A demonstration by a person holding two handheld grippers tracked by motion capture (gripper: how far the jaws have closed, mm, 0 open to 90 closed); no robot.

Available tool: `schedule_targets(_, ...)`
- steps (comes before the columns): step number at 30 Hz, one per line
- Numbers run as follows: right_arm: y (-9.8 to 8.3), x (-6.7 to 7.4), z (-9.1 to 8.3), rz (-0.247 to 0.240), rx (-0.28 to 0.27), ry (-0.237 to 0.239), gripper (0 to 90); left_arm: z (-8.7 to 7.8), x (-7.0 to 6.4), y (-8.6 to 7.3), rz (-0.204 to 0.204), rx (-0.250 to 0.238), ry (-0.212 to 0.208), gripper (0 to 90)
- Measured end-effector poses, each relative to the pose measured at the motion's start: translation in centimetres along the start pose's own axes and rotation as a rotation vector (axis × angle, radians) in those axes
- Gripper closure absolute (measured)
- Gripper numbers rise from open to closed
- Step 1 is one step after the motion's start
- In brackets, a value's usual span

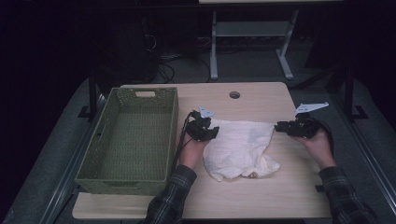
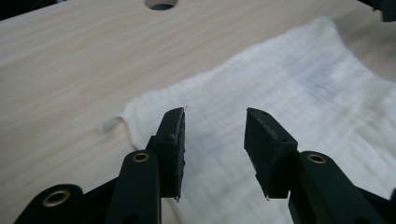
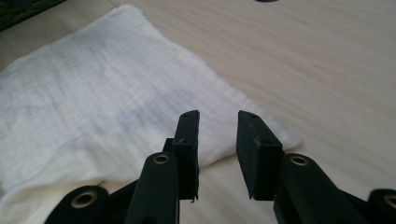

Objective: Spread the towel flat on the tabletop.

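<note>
Cream-white crinkled cotton cloth (image 1: pixel 240 148) lies on the pale wood-grain table (image 1: pixel 261 196), far edge drawn out fairly straight between the two hands, near part bunched and folded under toward the person. Left gripper (image 1: pixel 211 131) sits at the cloth's far left corner; in the left gripper view (image 2: pixel 214 140) its jaws stand apart over the weave, nothing pinched between them. Right gripper (image 1: pixel 283 127) sits at the far right corner; in the right gripper view (image 3: pixel 218 140) its jaws are likewise apart, the corner edge lying just below and ahead of them, pads clear of the fabric. Olive-green woven rectangular basket (image 1: pixel 100 135) stands to the left of the cloth, near but not touching it. Judged step: the corners are let go after spreading, and a fold comes next. To do it well: lift both grippers straight off so no thread catches and drags the flattened edge; re-grip at the true corners, not mid-edge; carry both corners at equal pace so the fold lands square; smooth the bunched near part first, else the lump gets folded in
</note>
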State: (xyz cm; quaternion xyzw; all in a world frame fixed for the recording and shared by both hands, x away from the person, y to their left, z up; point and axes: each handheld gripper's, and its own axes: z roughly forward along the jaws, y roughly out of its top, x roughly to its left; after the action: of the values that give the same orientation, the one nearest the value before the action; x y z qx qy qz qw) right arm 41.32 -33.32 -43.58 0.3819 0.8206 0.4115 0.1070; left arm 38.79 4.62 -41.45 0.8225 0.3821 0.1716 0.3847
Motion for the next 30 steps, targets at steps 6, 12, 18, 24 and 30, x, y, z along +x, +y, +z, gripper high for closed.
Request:
schedule_targets(6, -1.3, 1.8, -0.6, -0.013, 0.025, 0.022, 65.9, -1.0, -1.7, -1.3, 0.030, 0.001, -0.053, 57.5)
schedule_targets(12, -1.9, 2.9, -1.3, -0.024, 0.034, 0.030, 65.9, -1.7, -2.5, -2.6, 0.042, 0.014, -0.078, 57.6)
schedule_targets(18, -3.2, 4.8, -2.1, -0.030, 0.059, 0.056, 66.1, -3.5, -3.7, -4.5, 0.057, 0.028, -0.110, 57.7)
schedule_targets(24, -4.5, 6.2, -2.8, -0.039, 0.073, 0.085, 66.2, -5.0, -4.7, -6.0, 0.062, 0.033, -0.135, 57.7)
schedule_targets(30, -5.9, 7.5, -3.9, -0.038, 0.073, 0.102, 66.0, -6.1, -5.9, -8.1, 0.075, 0.073, -0.192, 57.8)
